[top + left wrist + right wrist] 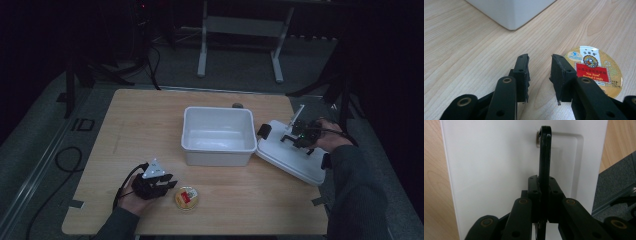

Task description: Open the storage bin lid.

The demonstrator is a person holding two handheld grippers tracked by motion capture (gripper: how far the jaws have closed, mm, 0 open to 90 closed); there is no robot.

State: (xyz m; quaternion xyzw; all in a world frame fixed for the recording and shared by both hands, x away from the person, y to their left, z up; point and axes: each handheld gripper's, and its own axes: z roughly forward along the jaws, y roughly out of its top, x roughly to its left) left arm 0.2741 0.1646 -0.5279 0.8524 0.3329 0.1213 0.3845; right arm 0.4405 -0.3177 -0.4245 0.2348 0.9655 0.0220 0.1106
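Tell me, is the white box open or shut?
Open. The white box has no top on; its lid lies beside it on the table.

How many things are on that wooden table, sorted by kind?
White tub: 1
White lid with black handle: 1
Round candy tin: 1
Small dark object at the far edge: 1
Hand-held gripper: 2, left hand-held gripper and right hand-held gripper
Total: 6

Both grippers are black; the left gripper (167, 185) bears a grey three-cornered plate and trailing black cable; the right gripper (289, 138) shows brass-ringed pivot holes; sleeves dark grey.
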